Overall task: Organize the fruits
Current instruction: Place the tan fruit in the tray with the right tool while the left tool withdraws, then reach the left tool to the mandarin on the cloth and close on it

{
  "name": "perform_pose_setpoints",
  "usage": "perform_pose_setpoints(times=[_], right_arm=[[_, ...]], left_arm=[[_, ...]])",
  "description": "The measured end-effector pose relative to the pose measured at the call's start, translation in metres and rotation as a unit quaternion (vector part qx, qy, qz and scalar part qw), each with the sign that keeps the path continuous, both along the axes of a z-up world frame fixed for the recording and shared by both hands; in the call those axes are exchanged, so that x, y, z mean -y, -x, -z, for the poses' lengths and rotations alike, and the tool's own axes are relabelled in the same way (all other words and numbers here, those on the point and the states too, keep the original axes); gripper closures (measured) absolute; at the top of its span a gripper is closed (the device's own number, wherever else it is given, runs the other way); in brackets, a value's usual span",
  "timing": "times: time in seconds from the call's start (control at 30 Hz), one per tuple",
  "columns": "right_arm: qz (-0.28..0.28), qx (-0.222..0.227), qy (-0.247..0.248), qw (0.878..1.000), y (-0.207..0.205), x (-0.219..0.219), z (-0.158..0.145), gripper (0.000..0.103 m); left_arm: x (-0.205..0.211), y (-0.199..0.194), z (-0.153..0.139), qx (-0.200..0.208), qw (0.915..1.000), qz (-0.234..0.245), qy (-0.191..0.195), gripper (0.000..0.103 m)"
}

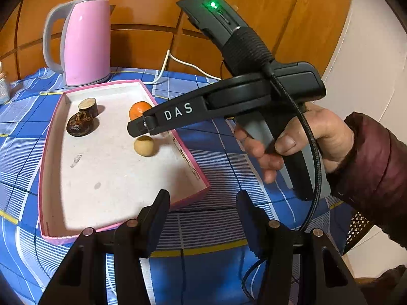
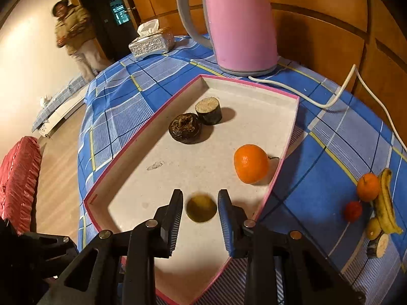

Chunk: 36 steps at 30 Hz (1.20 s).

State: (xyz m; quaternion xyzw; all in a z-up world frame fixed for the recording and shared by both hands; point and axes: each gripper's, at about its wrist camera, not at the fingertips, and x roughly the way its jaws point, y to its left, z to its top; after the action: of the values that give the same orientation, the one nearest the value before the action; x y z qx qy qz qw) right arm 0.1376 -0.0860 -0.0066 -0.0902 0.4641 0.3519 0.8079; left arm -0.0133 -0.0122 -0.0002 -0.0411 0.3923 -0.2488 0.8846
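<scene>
- A small tan round fruit [image 2: 201,208], blurred, lies in the pink-rimmed tray [image 2: 290,147] near its right rim, between the parted fingers of the right gripper [image 2: 201,207], which holds nothing.
- An orange [image 2: 251,164] sits just beyond; two dark pieces rest near the far corner.
- Left gripper [image 1: 203,203] hangs wide and empty at the tray's near edge.
- Risk: the round fruit may roll against the rim or the orange.

A home: kettle [image 2: 239,23], tissue box [image 2: 151,41], checked tablecloth [image 2: 318,157], wood panelling [image 1: 142,7].
</scene>
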Motion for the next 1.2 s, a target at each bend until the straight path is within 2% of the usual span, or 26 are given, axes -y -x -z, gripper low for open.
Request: perform_pose_setpoints(times=[0.07, 0.33, 0.47, 0.63, 0.73, 0.8, 0.9, 1.0, 1.2], right_arm=[[0.006, -0.005, -0.005, 1.0, 0.0, 0.003, 0.001, 0.067], [0.05, 0.013, -0.029, 0.998, 0.018, 0.032, -0.013, 0.066], [0.097, 0.031, -0.05, 0.994, 0.042, 0.069, -0.021, 0.062], [0.152, 0.021, -0.044, 0.987, 0.061, 0.122, -0.013, 0.062], [0.193, 0.01, -0.038, 0.98, 0.075, 0.159, -0.004, 0.062], [0.212, 0.009, -0.024, 0.977, 0.084, 0.176, 0.002, 0.062], [0.237, 0.005, -0.007, 0.972, 0.093, 0.195, 0.008, 0.062], [0.254, 0.007, 0.006, 0.967, 0.097, 0.21, 0.007, 0.062], [0.287, 0.013, 0.062, 0.956, 0.082, 0.222, -0.013, 0.062]], left_arm=[[0.001, 0.001, 0.0, 0.001, 1.0, 0.001, -0.002, 0.048], [0.003, 0.001, -0.002, 0.004, 1.0, 0.005, 0.0, 0.045], [0.006, 0.001, -0.004, 0.004, 0.9999, 0.012, 0.002, 0.045], [0.014, -0.004, -0.014, 0.004, 0.9997, 0.022, 0.01, 0.045], [0.026, -0.01, -0.023, 0.011, 0.9994, 0.033, -0.005, 0.045], [0.039, -0.019, -0.029, 0.014, 0.999, 0.037, -0.02, 0.045], [0.054, -0.044, -0.034, -0.003, 0.999, 0.03, -0.032, 0.046], [0.068, -0.073, -0.037, -0.018, 0.9991, 0.021, -0.031, 0.047], [0.094, -0.125, -0.029, -0.045, 0.998, 0.013, -0.042, 0.05]])
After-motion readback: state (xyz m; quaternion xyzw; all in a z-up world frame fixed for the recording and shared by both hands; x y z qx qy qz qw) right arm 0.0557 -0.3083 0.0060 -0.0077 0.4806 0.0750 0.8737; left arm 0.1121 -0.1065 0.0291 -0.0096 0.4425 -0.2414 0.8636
